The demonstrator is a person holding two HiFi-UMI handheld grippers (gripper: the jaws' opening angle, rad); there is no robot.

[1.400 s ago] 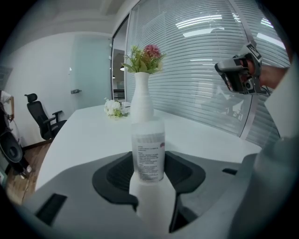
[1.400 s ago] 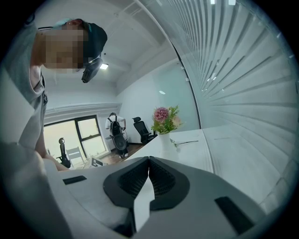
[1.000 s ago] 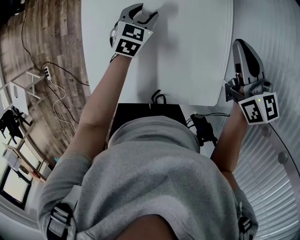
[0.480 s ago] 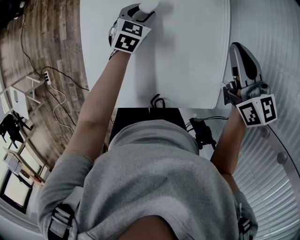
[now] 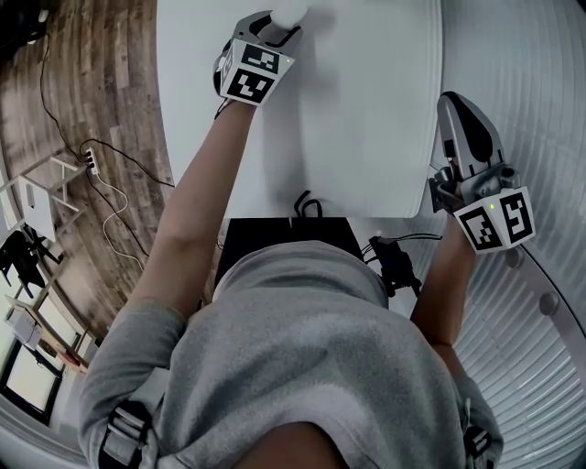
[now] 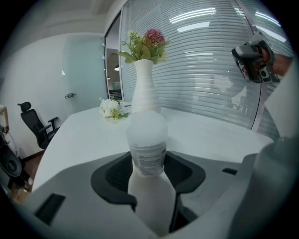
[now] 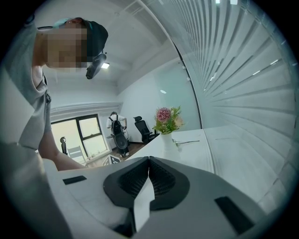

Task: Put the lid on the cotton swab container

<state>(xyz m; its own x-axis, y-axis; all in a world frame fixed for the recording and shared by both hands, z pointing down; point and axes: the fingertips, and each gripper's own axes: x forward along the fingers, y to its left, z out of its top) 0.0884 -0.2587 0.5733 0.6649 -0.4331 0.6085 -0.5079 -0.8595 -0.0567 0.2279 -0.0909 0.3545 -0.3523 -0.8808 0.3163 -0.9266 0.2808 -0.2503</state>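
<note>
My left gripper reaches over the far part of the white table. It is shut on the cotton swab container, a white, frosted cylinder with a printed label that stands upright between the pads. The container's top peeks past the gripper at the upper edge of the head view. I cannot tell whether its rounded top is a separate lid. My right gripper hangs off the table's right edge, its pads closed together. A thin white sliver shows low between them; what it is I cannot tell.
A tall white vase with flowers stands beyond the container, and a small white flower bunch lies left of it. Window blinds run along the right. A black bag sits at the table's near edge. Cables lie on the wooden floor.
The left gripper has edged a little forward and down with the container still in its jaws. The right gripper keeps its place and stays shut.
</note>
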